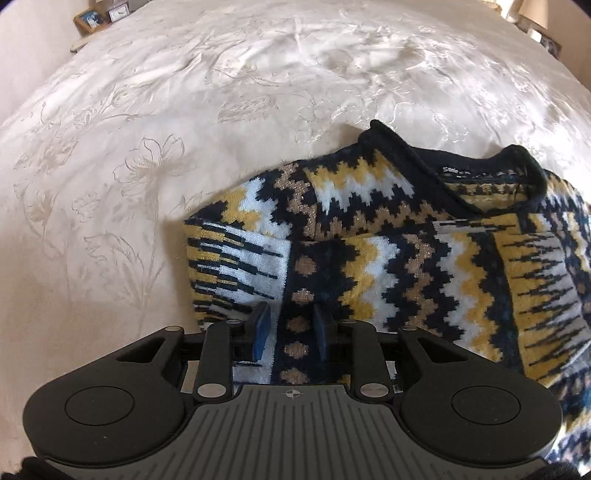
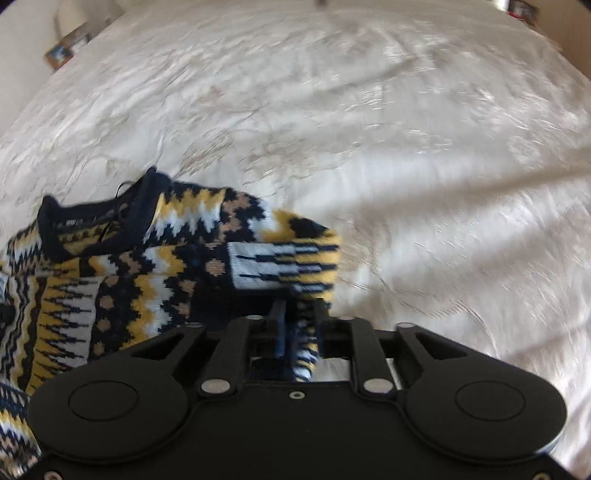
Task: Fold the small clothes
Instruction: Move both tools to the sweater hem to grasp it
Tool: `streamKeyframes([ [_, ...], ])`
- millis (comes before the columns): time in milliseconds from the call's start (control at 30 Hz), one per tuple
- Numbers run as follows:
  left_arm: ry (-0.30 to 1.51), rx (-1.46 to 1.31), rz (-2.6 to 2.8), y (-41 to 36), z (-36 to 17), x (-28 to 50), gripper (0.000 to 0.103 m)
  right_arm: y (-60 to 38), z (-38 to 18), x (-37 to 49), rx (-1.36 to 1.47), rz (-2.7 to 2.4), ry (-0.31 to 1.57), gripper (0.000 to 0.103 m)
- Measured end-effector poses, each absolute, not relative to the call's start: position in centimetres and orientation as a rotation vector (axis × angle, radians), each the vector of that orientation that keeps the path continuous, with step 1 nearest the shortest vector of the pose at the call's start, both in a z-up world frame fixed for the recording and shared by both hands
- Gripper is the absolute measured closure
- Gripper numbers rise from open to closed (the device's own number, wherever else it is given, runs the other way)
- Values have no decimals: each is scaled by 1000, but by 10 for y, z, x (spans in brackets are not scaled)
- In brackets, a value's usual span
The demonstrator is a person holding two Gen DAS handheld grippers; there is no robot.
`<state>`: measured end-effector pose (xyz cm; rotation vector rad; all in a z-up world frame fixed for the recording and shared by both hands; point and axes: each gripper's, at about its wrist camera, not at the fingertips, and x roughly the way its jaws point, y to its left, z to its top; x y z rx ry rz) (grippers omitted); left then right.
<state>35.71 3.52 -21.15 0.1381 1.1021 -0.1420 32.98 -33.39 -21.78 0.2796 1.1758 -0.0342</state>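
A small knitted sweater with navy, yellow, white and tan zigzag bands lies on the cream bedspread, its navy collar at the far side and both sleeves folded in over the body. My left gripper is closed on the sweater's near hem at the left side. In the right wrist view the sweater fills the left half. My right gripper is closed on a fold of the sweater's right side near the hem. The right view is motion-blurred.
The bedspread has an embroidered flower pattern and spreads wide around the sweater. A bedside surface with a small clock and a picture frame stands beyond the bed's far left corner.
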Motion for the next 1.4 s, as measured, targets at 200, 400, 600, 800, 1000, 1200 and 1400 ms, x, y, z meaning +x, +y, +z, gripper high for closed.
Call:
streamKeyframes([
  [200,1122,-31,-240,50,-192,335,52,-333,-185,286,339,-33,1105,50],
  [400,1092,3,-252,48,-173,271,32,-322,-171,232,381,35,1115,46],
  [600,1086,18,-239,49,-164,200,25,-309,-170,173,407,106,1160,41],
  [800,1113,17,-181,57,-169,143,17,-297,-175,127,373,200,1209,36],
  [1000,1140,19,-176,61,-177,96,15,-281,-179,80,345,257,1249,32],
  [1200,1175,78,-256,63,-194,64,12,-264,-185,34,372,245,1282,31],
  [1400,1166,98,-288,70,-206,45,12,-244,-193,1,384,212,1308,31],
])
